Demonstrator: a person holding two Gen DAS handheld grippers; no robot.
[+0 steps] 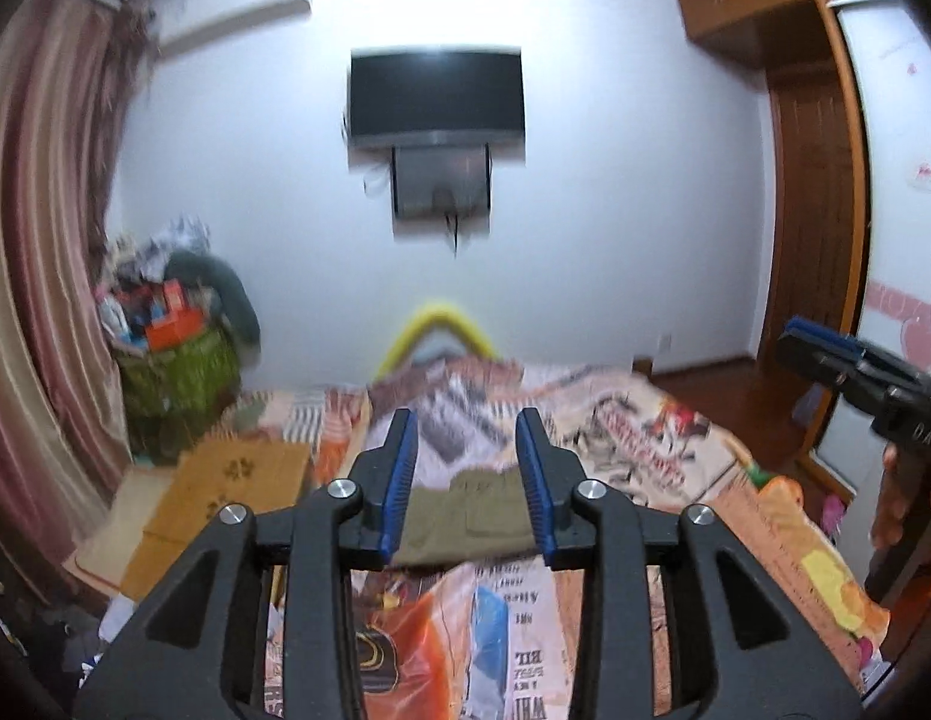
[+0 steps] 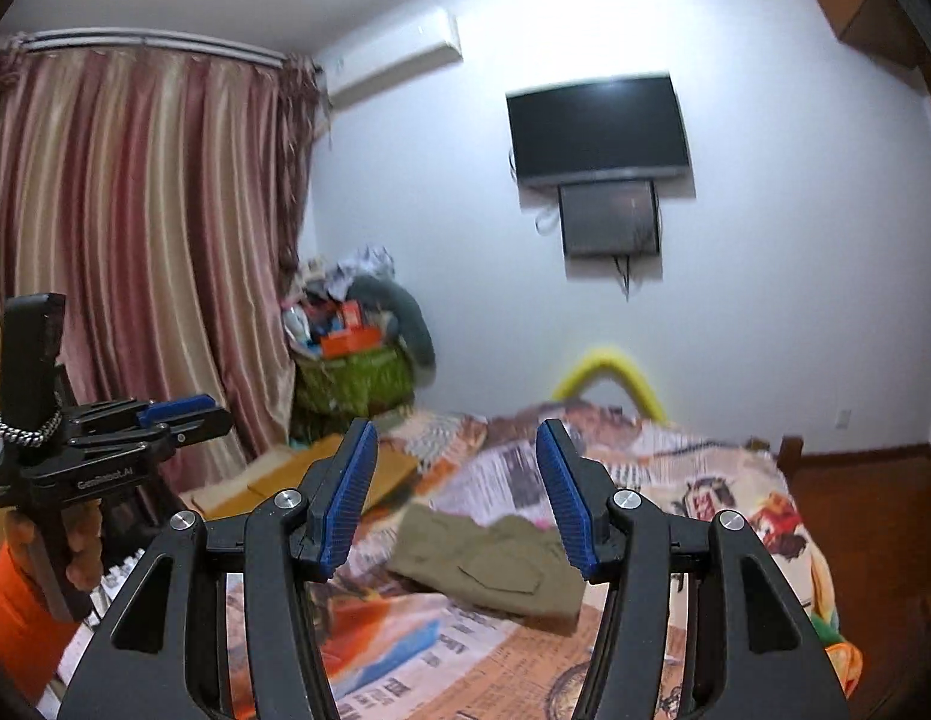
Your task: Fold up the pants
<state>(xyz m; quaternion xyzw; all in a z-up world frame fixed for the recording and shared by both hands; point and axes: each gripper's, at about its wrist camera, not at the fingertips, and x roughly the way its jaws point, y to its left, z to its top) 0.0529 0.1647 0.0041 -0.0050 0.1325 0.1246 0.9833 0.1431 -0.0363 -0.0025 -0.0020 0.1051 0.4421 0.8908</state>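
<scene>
Olive-green pants (image 2: 495,564) lie folded into a compact pile on the patterned bed cover (image 2: 705,480); they also show in the left wrist view (image 1: 471,516) between my fingers. My left gripper (image 1: 468,480) is open and empty, held above and short of the pants; it also shows at the left of the right wrist view (image 2: 183,411). My right gripper (image 2: 456,498) is open and empty, raised above the bed in front of the pants; it also shows at the right edge of the left wrist view (image 1: 825,348).
A yellow curved bar (image 2: 609,372) stands at the bed's far end. A green basket (image 2: 357,378) piled with clutter sits by the curtain (image 2: 135,270). Cardboard (image 1: 237,480) lies left of the bed. A TV (image 1: 435,96) hangs on the wall. A wooden wardrobe (image 1: 813,210) stands at the right.
</scene>
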